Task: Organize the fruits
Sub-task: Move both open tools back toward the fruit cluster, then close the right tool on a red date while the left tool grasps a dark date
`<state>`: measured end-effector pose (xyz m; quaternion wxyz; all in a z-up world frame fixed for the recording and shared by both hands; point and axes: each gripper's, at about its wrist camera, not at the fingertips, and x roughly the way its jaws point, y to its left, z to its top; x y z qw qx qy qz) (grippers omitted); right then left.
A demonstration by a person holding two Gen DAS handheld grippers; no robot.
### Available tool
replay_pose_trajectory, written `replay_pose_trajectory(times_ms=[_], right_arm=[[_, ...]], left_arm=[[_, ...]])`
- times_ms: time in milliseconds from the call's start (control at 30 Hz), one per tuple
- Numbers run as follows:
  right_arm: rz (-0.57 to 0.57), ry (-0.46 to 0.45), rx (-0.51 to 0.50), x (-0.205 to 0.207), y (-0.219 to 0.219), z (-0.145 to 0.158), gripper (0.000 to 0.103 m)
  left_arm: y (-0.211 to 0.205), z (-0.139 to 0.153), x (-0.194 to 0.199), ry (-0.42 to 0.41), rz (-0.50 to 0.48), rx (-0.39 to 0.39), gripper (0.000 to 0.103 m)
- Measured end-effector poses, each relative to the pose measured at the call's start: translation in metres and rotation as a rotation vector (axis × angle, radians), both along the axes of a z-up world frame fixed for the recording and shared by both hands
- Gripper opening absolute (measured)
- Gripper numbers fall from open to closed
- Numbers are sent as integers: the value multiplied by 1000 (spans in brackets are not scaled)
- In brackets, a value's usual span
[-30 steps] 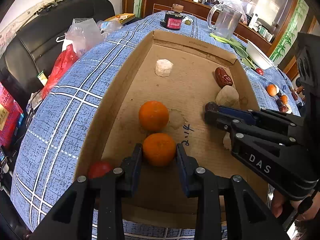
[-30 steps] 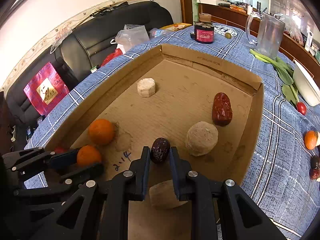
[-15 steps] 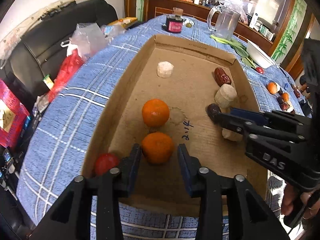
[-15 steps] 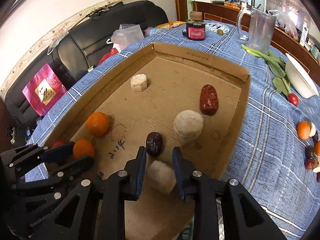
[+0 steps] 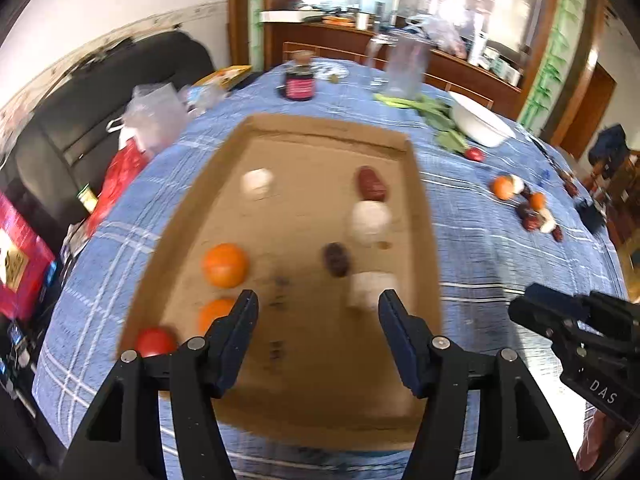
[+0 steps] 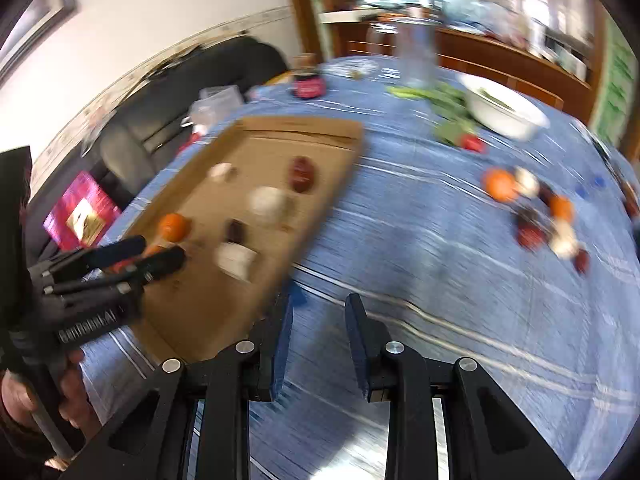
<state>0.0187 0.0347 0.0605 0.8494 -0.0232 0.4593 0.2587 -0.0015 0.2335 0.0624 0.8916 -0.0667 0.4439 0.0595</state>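
Note:
A cardboard tray point(image 5: 424, 240) on the blue checked tablecloth holds two oranges point(image 5: 224, 266), a red tomato point(image 5: 154, 340), a dark date point(image 5: 336, 259), a red date point(image 5: 372, 182) and pale round pieces point(image 5: 370, 220). My left gripper point(image 5: 318, 308) hovers over the tray's near part. Its jaws are opening and nothing is between them. The nearer orange point(image 5: 214, 314) lies just left of its left finger. My right gripper point(image 6: 320, 312) is open over bare cloth to the right of the tray point(image 6: 320, 216), and it holds nothing. A loose fruit pile point(image 6: 500, 184) lies far right.
A white bowl point(image 5: 480, 124), leafy greens point(image 5: 436, 112), a glass pitcher point(image 5: 404, 66) and a dark jar point(image 5: 299, 84) stand at the table's far side. Plastic bags point(image 5: 152, 120) and a black sofa point(image 5: 80, 120) are at the left. A small tomato point(image 5: 475, 155) lies near the bowl.
My left gripper let go of the nearer orange, widened and drew back and up. My right gripper released the dark date and swung right, off the tray and over the tablecloth.

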Motion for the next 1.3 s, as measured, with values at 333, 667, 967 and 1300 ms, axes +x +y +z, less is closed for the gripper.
replay_pose_trajectory(times_ms=[333,667,967,1300], right_arm=[[-252,15,-11,-1,-137,-6,29],[-321,10,-18,59,-204,-6,29],[-243,52,-15,125,-197,-44,30],[-223,-8,-33,132,-201,-44,21]], left_arm=[[-99,3,33,1,-146,13,68],[-169,-8,75,53,-230,63,68],[-185,-22,105,117,-255,82,68],[-219,-37,150,148,-315,23,68]])
